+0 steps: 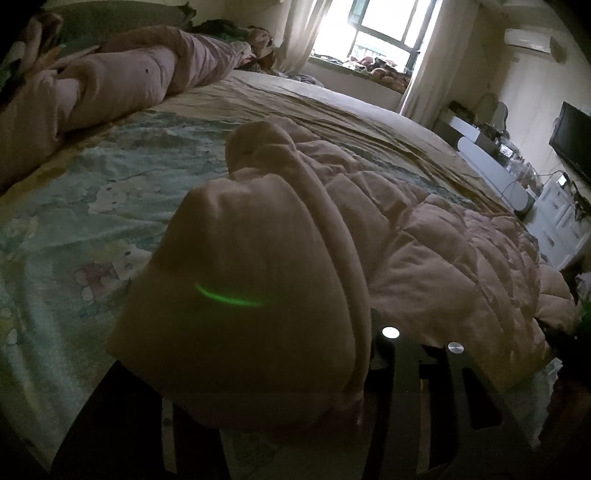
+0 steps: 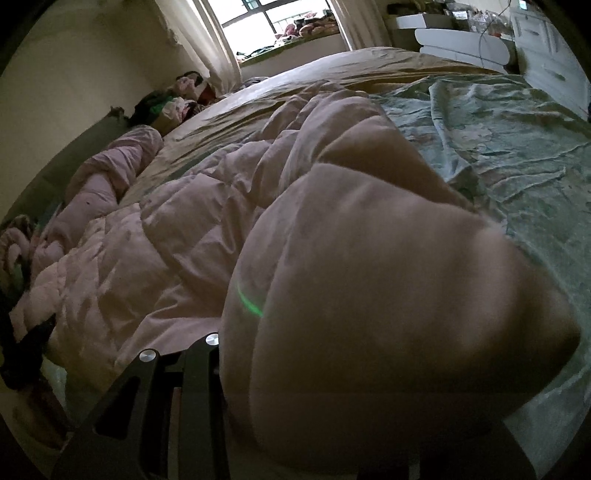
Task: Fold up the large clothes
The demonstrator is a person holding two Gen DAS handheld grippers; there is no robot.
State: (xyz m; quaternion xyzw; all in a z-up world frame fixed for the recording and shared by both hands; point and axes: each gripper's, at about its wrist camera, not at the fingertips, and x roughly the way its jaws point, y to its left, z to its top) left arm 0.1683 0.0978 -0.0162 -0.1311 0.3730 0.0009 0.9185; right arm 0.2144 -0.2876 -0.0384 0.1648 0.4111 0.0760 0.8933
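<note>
A pale pink quilted coat (image 1: 443, 240) lies spread over the bed, rumpled. In the left wrist view a thick bunch of it (image 1: 240, 258) bulges up between my left gripper's (image 1: 280, 376) jaws and hides the left finger; the dark right finger (image 1: 406, 373) shows beside it. In the right wrist view another puffy fold of the coat (image 2: 388, 277) fills my right gripper (image 2: 303, 391) and covers its right finger, with only the black left finger (image 2: 177, 387) showing. Both grippers are shut on the coat, low over the mattress.
The bed carries a green cartoon-print sheet (image 1: 74, 206) and a tan cover (image 1: 332, 99). A rolled pink duvet (image 1: 122, 81) lies along its far side. Loose clothes (image 2: 177, 96) are heaped by the wall. A window (image 1: 373, 29), white cabinets (image 1: 491, 162) and a TV (image 1: 572, 136) stand beyond.
</note>
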